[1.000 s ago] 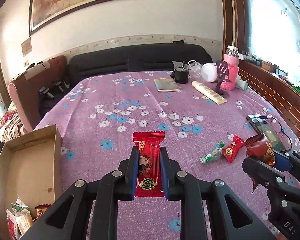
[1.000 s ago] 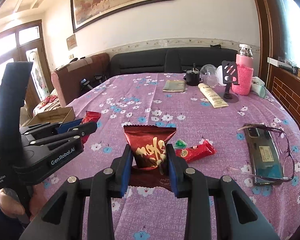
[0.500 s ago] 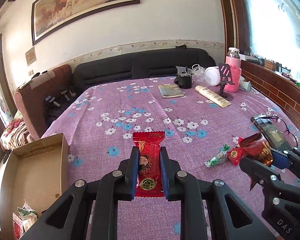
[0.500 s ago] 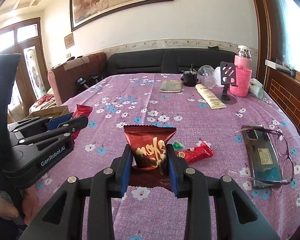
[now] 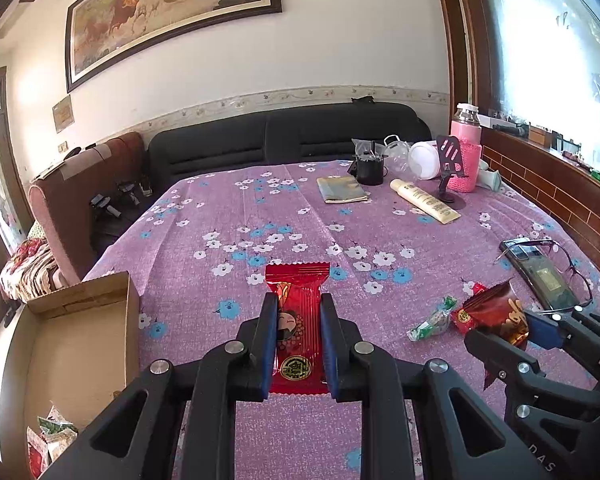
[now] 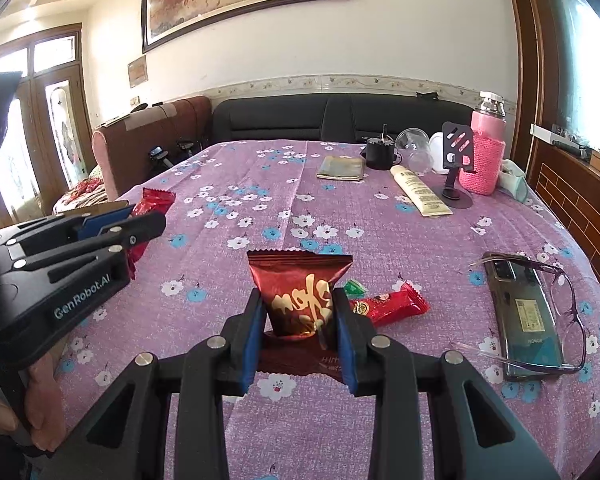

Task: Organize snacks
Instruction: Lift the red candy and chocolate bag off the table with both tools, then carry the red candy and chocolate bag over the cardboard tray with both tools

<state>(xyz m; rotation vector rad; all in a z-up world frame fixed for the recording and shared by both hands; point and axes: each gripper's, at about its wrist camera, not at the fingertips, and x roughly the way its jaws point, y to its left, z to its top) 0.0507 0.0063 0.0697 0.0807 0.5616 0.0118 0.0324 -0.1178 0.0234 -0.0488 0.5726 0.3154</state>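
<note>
My left gripper [image 5: 298, 310] is shut on a bright red snack packet [image 5: 297, 292] with a cartoon face, held above the purple flowered tablecloth [image 5: 280, 208]. My right gripper [image 6: 298, 302] is shut on a dark red snack pouch [image 6: 298, 284] with gold lettering. The right gripper also shows at the right of the left wrist view [image 5: 512, 328], and the left gripper at the left of the right wrist view [image 6: 140, 220]. A red snack bar [image 6: 388, 304] and a small green candy [image 6: 356, 287] lie on the cloth. An open cardboard box [image 5: 60, 344] stands at the left table edge with several snacks [image 5: 50, 436] inside.
A phone with glasses on it [image 6: 528, 316] lies at the right. At the far end stand a pink bottle [image 6: 486, 156], a phone stand [image 6: 456, 160], a cream tube [image 6: 420, 194], a folded booklet [image 6: 342, 168], a black cup [image 6: 380, 152]. A black sofa [image 5: 284, 136] is behind.
Both grippers have risen and tilted up a little with their packets still held; the box and table sit lower in the left wrist view.
</note>
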